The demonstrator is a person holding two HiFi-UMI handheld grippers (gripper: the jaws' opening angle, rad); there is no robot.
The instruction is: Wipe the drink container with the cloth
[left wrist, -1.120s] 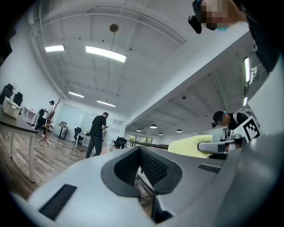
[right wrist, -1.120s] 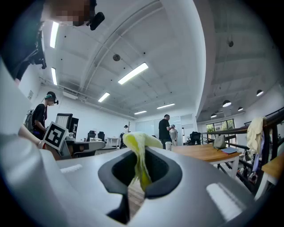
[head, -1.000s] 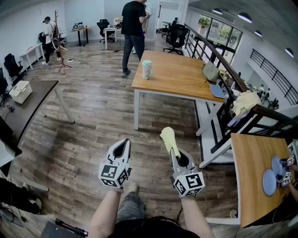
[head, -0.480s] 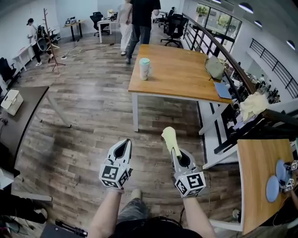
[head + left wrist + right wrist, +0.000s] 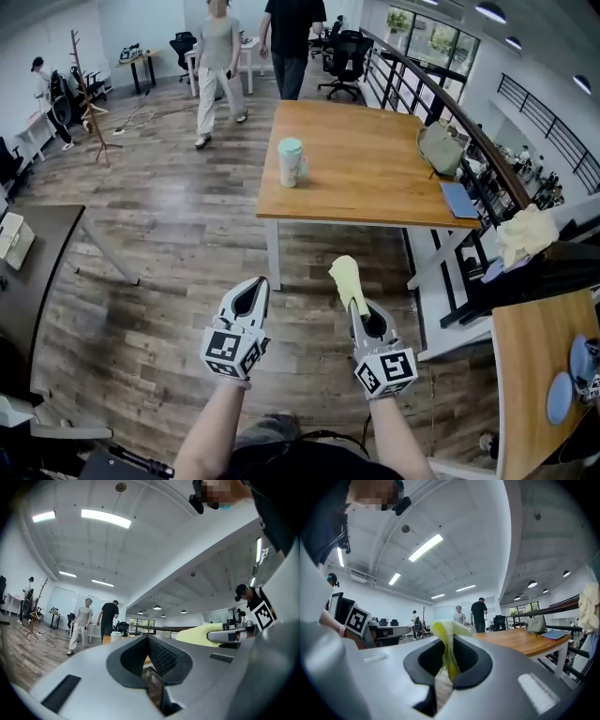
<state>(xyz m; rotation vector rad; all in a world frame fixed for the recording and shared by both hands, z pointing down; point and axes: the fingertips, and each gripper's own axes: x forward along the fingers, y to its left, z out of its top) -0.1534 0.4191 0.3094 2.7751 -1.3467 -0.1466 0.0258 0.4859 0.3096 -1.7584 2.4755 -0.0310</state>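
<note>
The drink container (image 5: 292, 162), a pale cup with a mint-green lid, stands near the left edge of a wooden table (image 5: 366, 173) ahead of me; it also shows small in the left gripper view (image 5: 116, 635). My right gripper (image 5: 355, 307) is shut on a yellow cloth (image 5: 345, 279), which sticks up from the jaws (image 5: 446, 641). My left gripper (image 5: 252, 289) is shut with nothing in it (image 5: 149, 644). Both grippers hang over the wooden floor, well short of the table and the cup.
Two people (image 5: 217, 66) walk beyond the table, a third stands at the far left by a coat rack (image 5: 86, 94). A bag (image 5: 441, 148) and blue notebook (image 5: 460, 199) lie on the table's right side. A dark desk (image 5: 37, 248) stands left, a railing (image 5: 487, 169) and another wooden table (image 5: 530, 375) right.
The table and cup have come nearer and more central in the head view. The people at the back have walked on. Both grippers keep their pose and grip.
</note>
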